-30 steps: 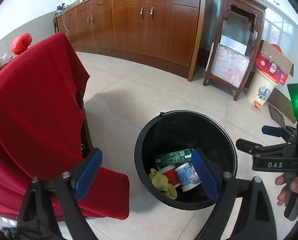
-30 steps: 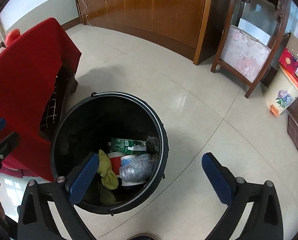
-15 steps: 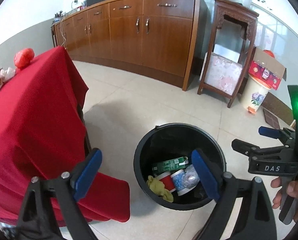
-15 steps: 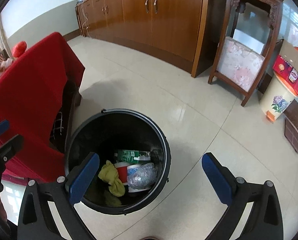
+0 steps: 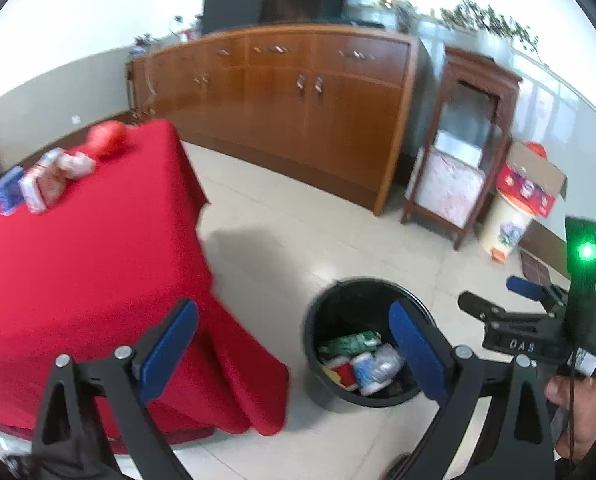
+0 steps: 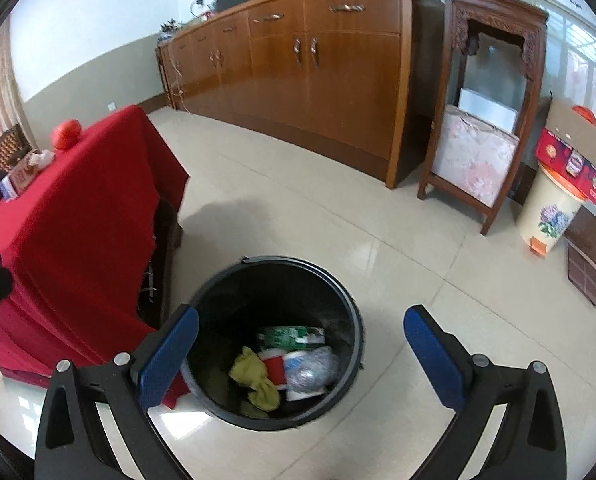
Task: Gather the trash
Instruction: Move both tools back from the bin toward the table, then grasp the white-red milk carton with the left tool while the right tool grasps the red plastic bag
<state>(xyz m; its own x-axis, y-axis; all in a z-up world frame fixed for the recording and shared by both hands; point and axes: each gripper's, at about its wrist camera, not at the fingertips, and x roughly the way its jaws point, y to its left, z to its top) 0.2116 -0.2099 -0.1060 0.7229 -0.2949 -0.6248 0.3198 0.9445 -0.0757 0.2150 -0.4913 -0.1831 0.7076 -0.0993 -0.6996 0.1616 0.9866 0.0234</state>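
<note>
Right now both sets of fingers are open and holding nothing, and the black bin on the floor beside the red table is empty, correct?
Not quite: the black bin is not empty. The right wrist view shows a green carton, a yellow cloth and a crumpled clear plastic piece inside. The rest holds: left gripper and right gripper fingers are open and hold nothing, and the bin stands beside the red table.

- My left view is motion-blurred; the packets (image 5: 44, 182) on the red-draped counter (image 5: 82, 248) have unreadable labels.
- My left hand-held gripper (image 5: 294, 350) finger hides part of the black bin (image 5: 317, 376) rim.
- In the bin (image 6: 349, 320), the green carton (image 6: 292, 338) print is too small to read.
- Frame edge crops the right hand-held gripper (image 5: 497, 300).
</note>
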